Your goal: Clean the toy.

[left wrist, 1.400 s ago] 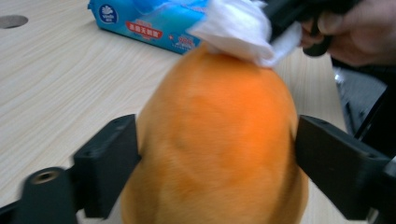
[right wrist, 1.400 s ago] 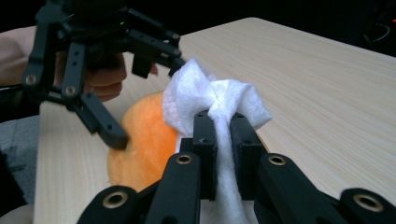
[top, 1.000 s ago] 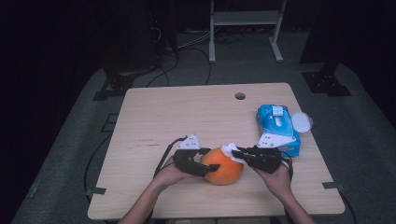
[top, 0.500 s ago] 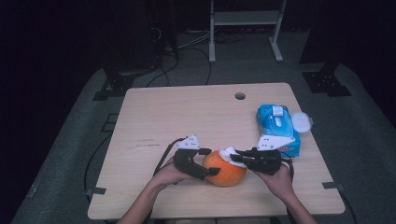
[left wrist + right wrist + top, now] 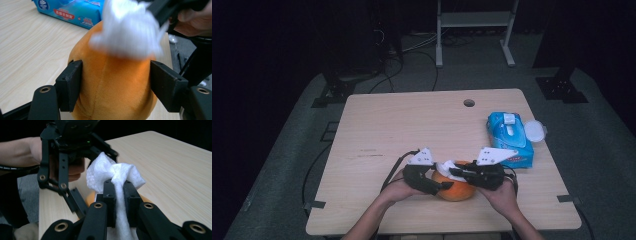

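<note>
While the left gripper (image 5: 113,86) is clamping the orange plush toy (image 5: 112,85) steady near the table's (image 5: 412,125) front edge, the right gripper (image 5: 119,191) is pinching a white wipe (image 5: 113,171) and pressing it on top, seemingly to clean it.

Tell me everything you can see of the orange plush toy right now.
The round orange plush toy looks soft and short-piled, with a faint seam running down its side. It rests on the pale wooden table near the front edge, left of the blue wipes pack. The left tongs clamp its sides; the right tongs press a crumpled white tissue on its top.
</note>
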Demonstrator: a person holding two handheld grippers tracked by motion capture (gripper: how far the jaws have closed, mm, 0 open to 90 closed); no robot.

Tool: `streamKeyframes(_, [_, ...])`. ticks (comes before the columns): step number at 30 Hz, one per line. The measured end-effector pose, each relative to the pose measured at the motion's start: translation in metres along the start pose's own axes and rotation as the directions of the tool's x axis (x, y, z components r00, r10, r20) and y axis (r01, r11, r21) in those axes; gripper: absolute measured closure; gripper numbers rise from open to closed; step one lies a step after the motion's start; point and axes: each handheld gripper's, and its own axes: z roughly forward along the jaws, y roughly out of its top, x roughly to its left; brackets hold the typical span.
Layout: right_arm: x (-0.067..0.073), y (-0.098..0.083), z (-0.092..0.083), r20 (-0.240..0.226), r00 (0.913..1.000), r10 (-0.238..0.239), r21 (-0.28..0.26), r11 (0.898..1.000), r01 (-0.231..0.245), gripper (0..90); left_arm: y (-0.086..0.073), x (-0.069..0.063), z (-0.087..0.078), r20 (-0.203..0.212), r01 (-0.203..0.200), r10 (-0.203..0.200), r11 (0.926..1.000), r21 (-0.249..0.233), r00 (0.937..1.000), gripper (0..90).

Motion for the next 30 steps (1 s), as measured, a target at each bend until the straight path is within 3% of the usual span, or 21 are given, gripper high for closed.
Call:
streamKeyframes(2, [0.004, 0.002, 0.003, 0.020, 0.9991, -0.037, 0.019, 0.999, 0.036, 81.7, -0.001, 0.000, -0.001, -0.006, -0.004, 0.004, 1.0000, 0.001, 1.0000, 29.7])
streamKeyframes(7, [-0.010, -0.003, -0.009, 0.067, 0.9976, 0.015, 0.018, 1.000, -0.017, 81.6, -0.004, 0.003, -0.002, 0.012, -0.010, 0.010, 0.9999, -0.003, 0.9999, 29.7])
streamKeyframes(10, [-0.016, -0.009, -0.013, 0.048, 0.9976, 0.050, 0.011, 0.999, -0.051, 81.7, -0.003, 0.005, -0.004, 0.035, -0.018, 0.018, 0.9997, -0.018, 0.9992, 21.6])
streamKeyframes(13, [-0.015, -0.011, -0.013, 0.027, 0.9986, 0.045, 0.010, 0.999, -0.045, 81.6, -0.003, 0.010, -0.002, 0.027, 0.015, -0.015, 0.9995, -0.028, 0.9995, 10.0])
streamKeyframes(18, [-0.013, -0.010, -0.009, 0.015, 0.9989, 0.045, 0.014, 0.999, -0.046, 81.4, -0.010, 0.011, 0.010, 0.060, 0.027, -0.027, 0.9996, 0.000, 0.9978, 8.3])
streamKeyframes(19, [-0.013, -0.010, -0.009, 0.014, 0.9989, 0.045, 0.016, 0.999, -0.045, 81.4, -0.010, 0.010, 0.010, 0.064, 0.022, -0.022, 0.9998, 0.000, 0.9977, 11.0])
streamKeyframes(21, [-0.013, -0.010, -0.009, 0.015, 0.9988, 0.048, 0.013, 0.999, -0.048, 81.3, -0.009, 0.009, 0.006, 0.049, -0.007, 0.008, 1.0000, -0.003, 0.9988, 25.3])
streamKeyframes(24, [-0.013, -0.005, -0.011, 0.030, 0.9982, 0.052, -0.006, 0.999, -0.052, 81.4, -0.007, 0.009, -0.001, 0.036, -0.027, 0.029, 0.9982, -0.053, 0.9989, 38.6])
streamKeyframes(27, [-0.009, 0.003, -0.019, 0.072, 0.9971, 0.027, -0.042, 0.999, -0.024, 81.4, -0.001, 0.008, -0.010, -0.006, -0.046, 0.045, 0.9928, -0.111, 0.9990, 40.8])
streamKeyframes(30, [-0.007, 0.007, -0.024, 0.089, 0.9955, 0.033, -0.074, 0.997, -0.026, 81.4, 0.003, 0.006, -0.013, -0.047, -0.067, 0.062, 0.9901, -0.123, 0.9970, 40.4])
